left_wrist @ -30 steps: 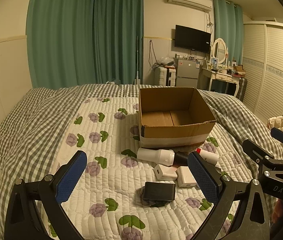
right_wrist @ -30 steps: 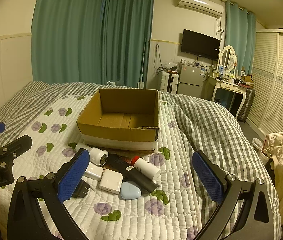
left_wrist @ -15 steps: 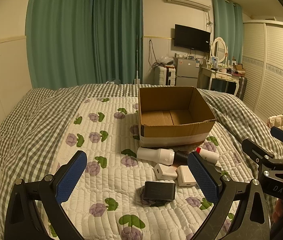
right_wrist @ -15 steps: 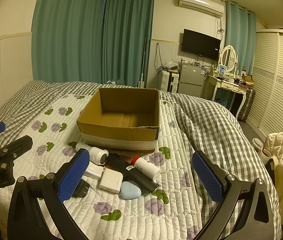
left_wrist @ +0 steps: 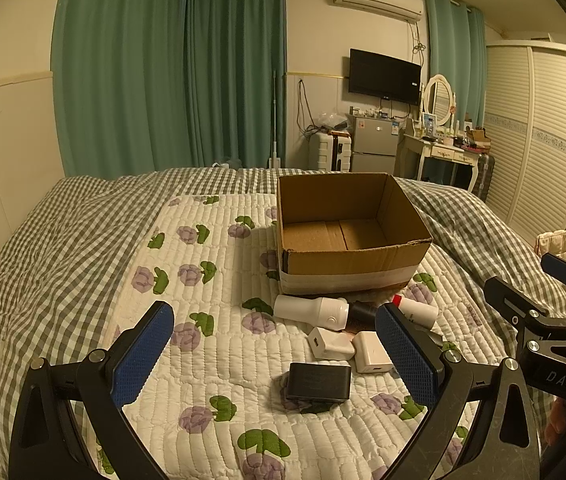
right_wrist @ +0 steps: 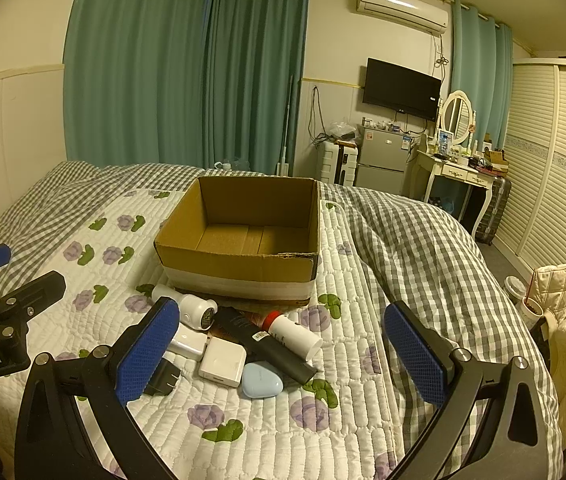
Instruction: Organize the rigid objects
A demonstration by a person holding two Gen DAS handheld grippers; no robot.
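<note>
Cardboard box (right_wrist: 239, 236) open-topped on quilt (left_wrist: 211, 344). At box's 6 o'clock, cluster: white bottle (left_wrist: 311, 311), red-capped tube (right_wrist: 293, 334), black cylinder (right_wrist: 267, 346), white charger (right_wrist: 222, 362), pale blue case (right_wrist: 261, 380), black adapter (left_wrist: 319, 382), possibly a charger. Left gripper (left_wrist: 271, 352) spread wide, holding nothing; right gripper (right_wrist: 279, 352) likewise.

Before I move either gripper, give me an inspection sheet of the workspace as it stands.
Surface: quilted floral bedspread over a grey checked duvet.
Job's things: cardboard box open, nothing seen inside. In front of it lie a white handheld device, red-capped white tube, black cylinder, two white chargers, black adapter, pale blue case.
Clutter: nothing seen besides these.
Grippers: left gripper and right gripper both open, holding nothing.
Cables: wires hang on the far wall.
Surroundings: green curtains, TV, wardrobe.
</note>
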